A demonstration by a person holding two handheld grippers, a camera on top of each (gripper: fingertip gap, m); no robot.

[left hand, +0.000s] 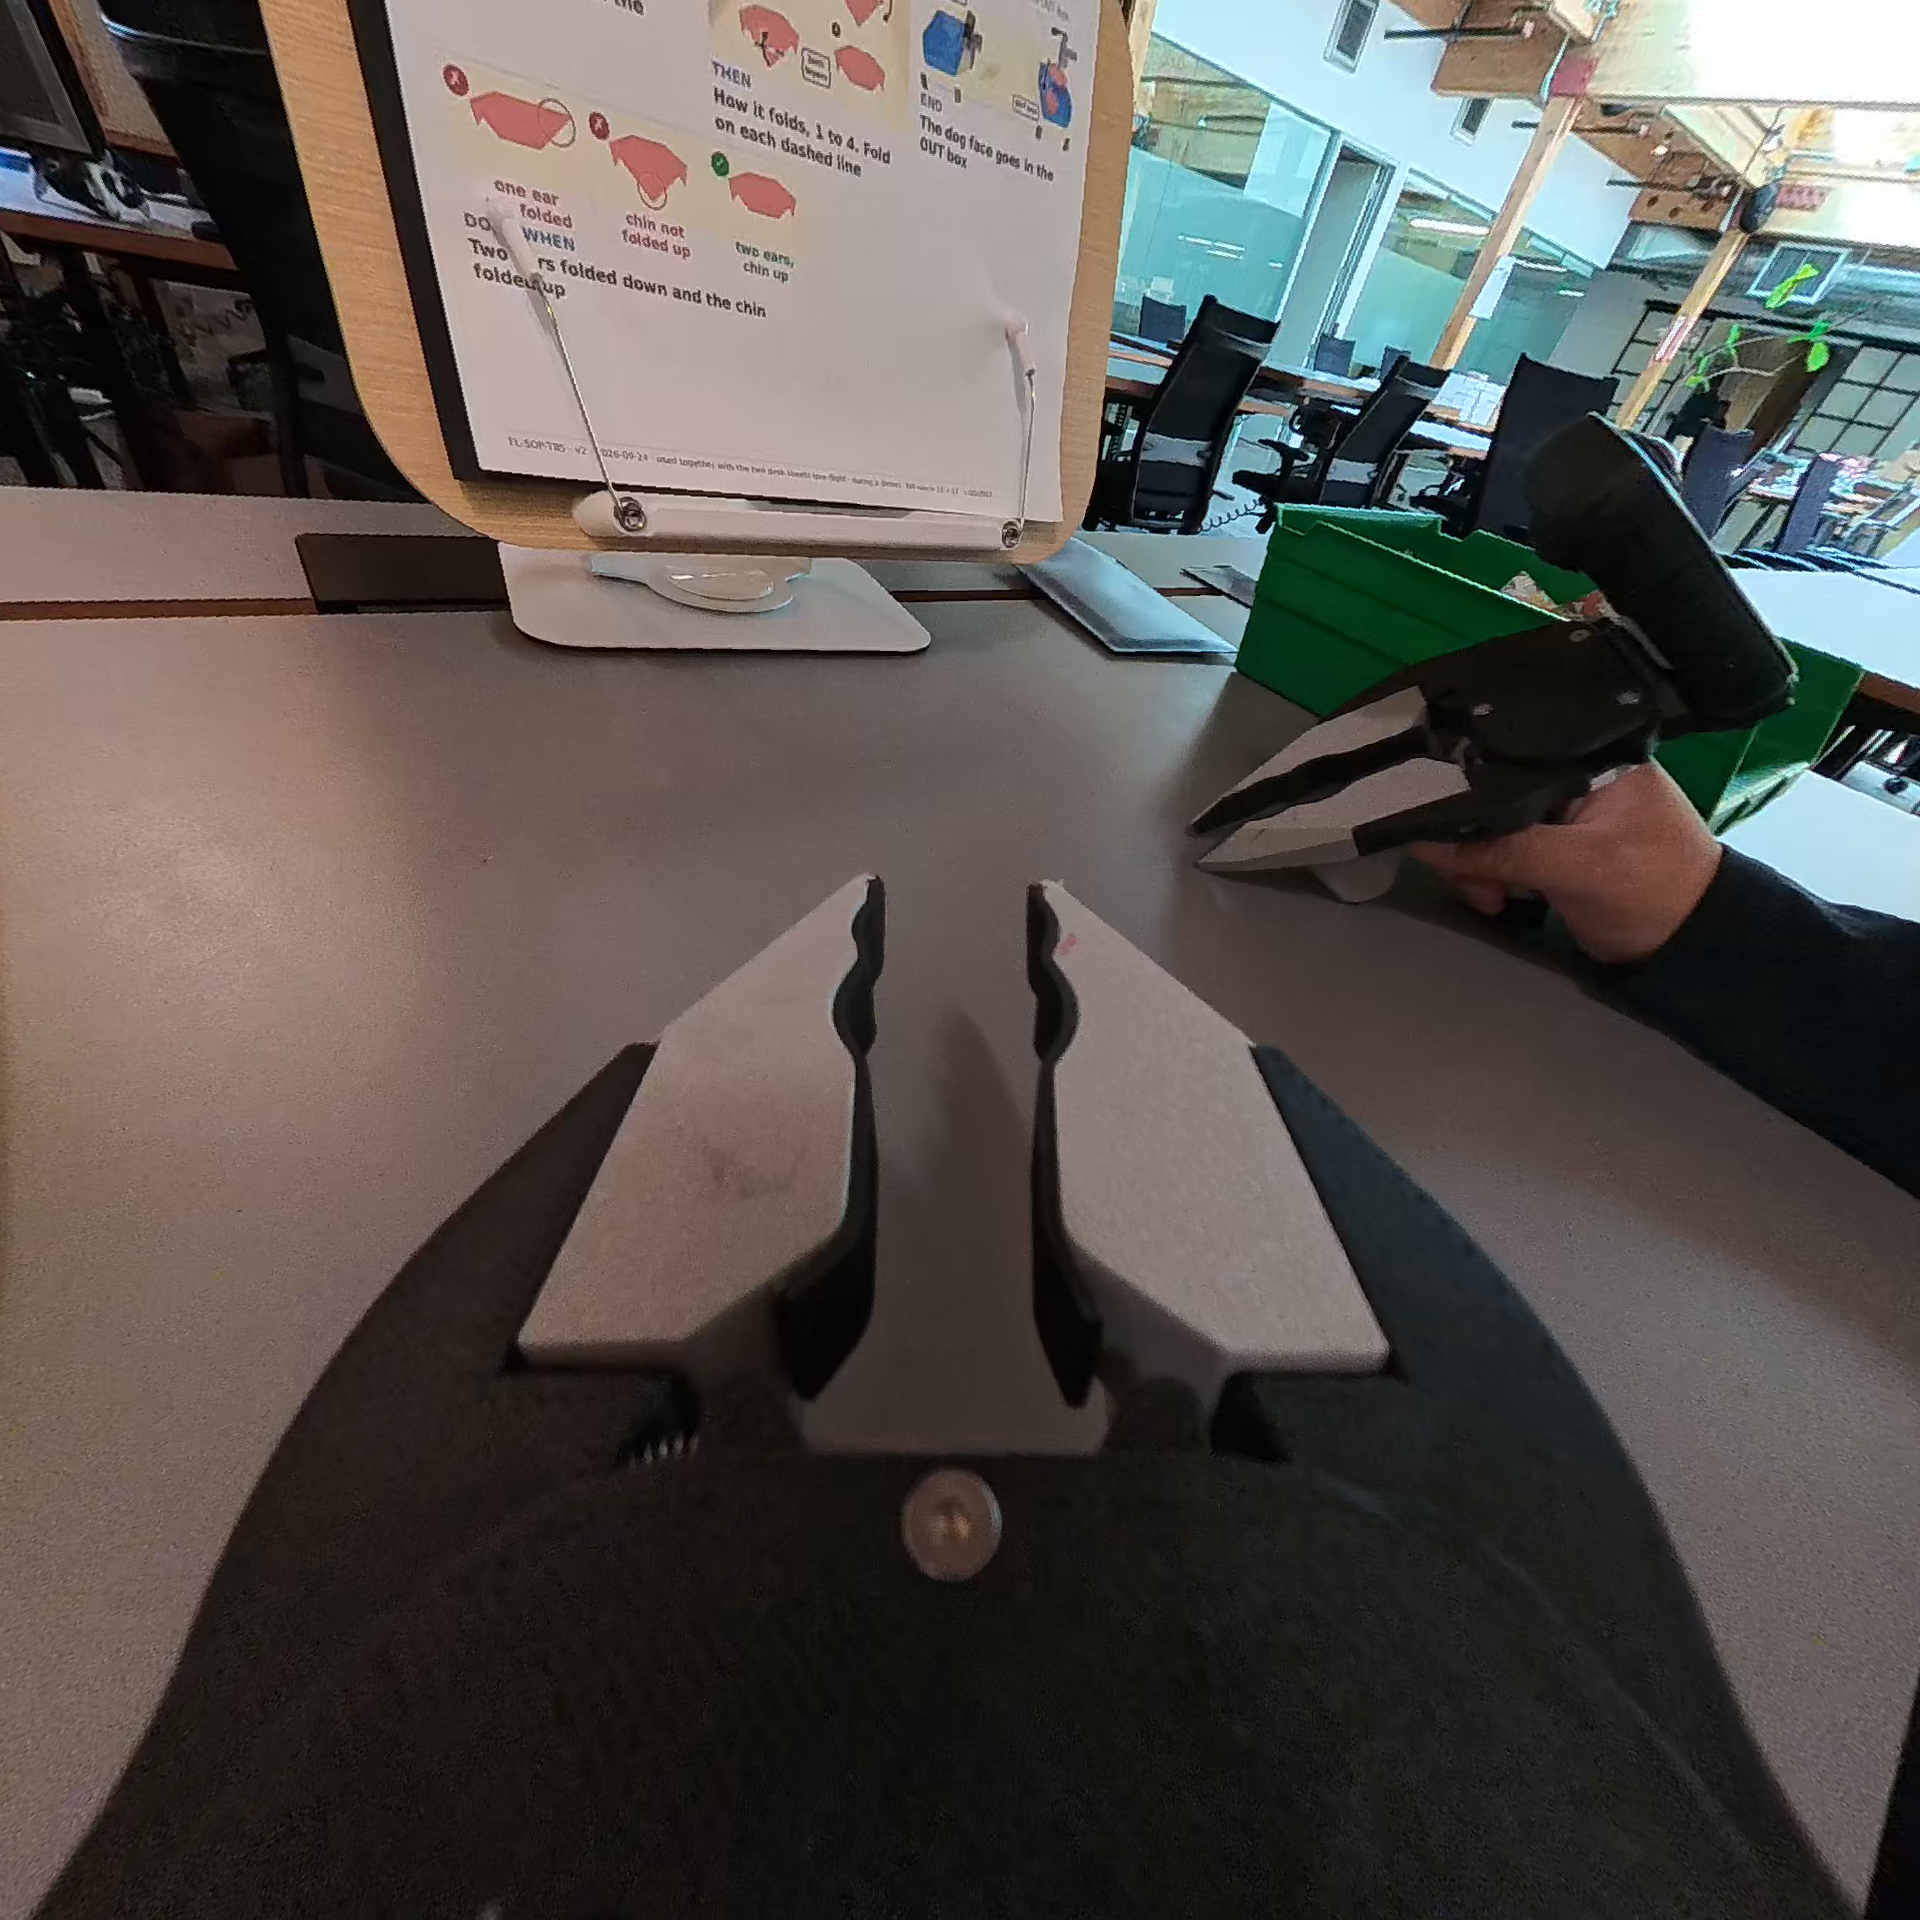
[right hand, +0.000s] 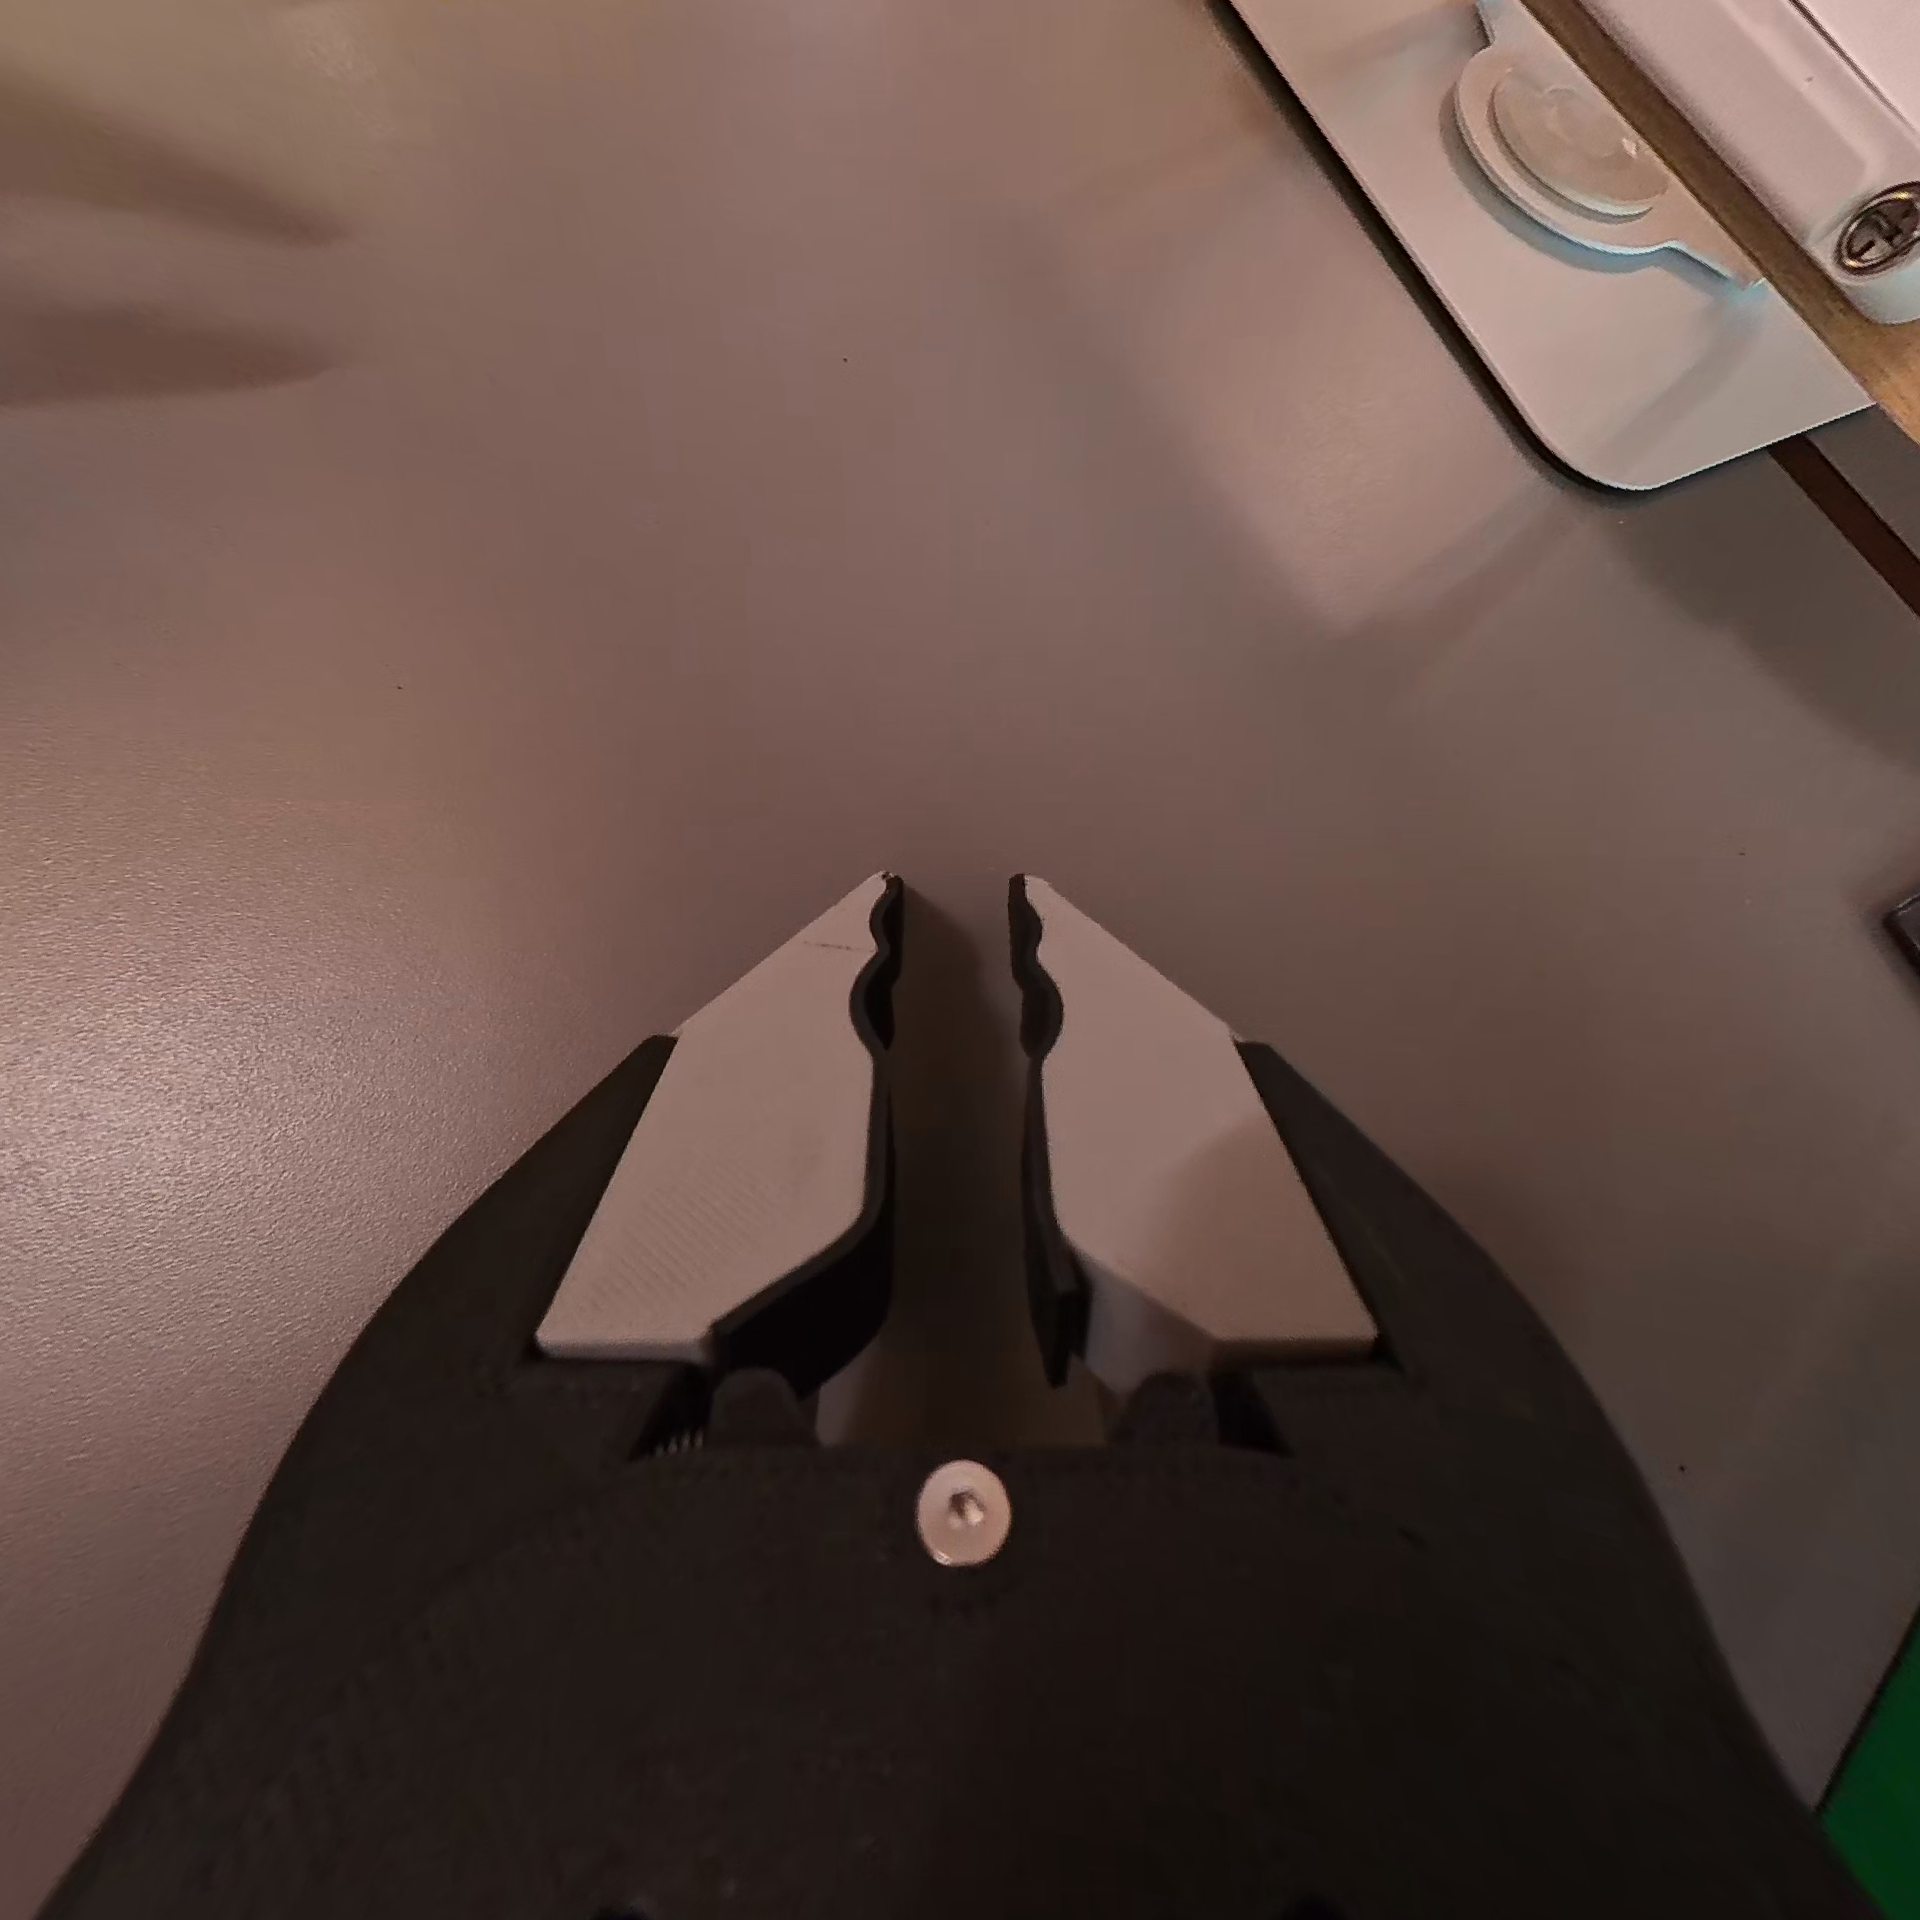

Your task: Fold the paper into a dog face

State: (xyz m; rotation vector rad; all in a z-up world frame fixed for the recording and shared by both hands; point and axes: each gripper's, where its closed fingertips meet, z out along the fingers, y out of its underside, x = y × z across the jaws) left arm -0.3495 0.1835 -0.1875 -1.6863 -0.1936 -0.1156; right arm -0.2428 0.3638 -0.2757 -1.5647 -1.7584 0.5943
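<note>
We found no paper in either view, so we judged the folding either not begun or already finished and put away; we could not tell which. Our left tool (left hand: 956, 894) hovered over the bare grey table (left hand: 364, 883), fingers spread and empty. Our right tool (right hand: 956, 883) was likewise parted, gripping nothing, beside the green bin (left hand: 1382, 613) and instruction stand (left hand: 717, 613).

Left claw (left hand: 954, 888) with pale grey wedge fingers, wavy black inner pads, broad black body, one silver screw (left hand: 951, 1523), faint pink mark near one tip, right claw (right hand: 956, 881) matching, dark long sleeve (left hand: 1808, 997) behind it
</note>
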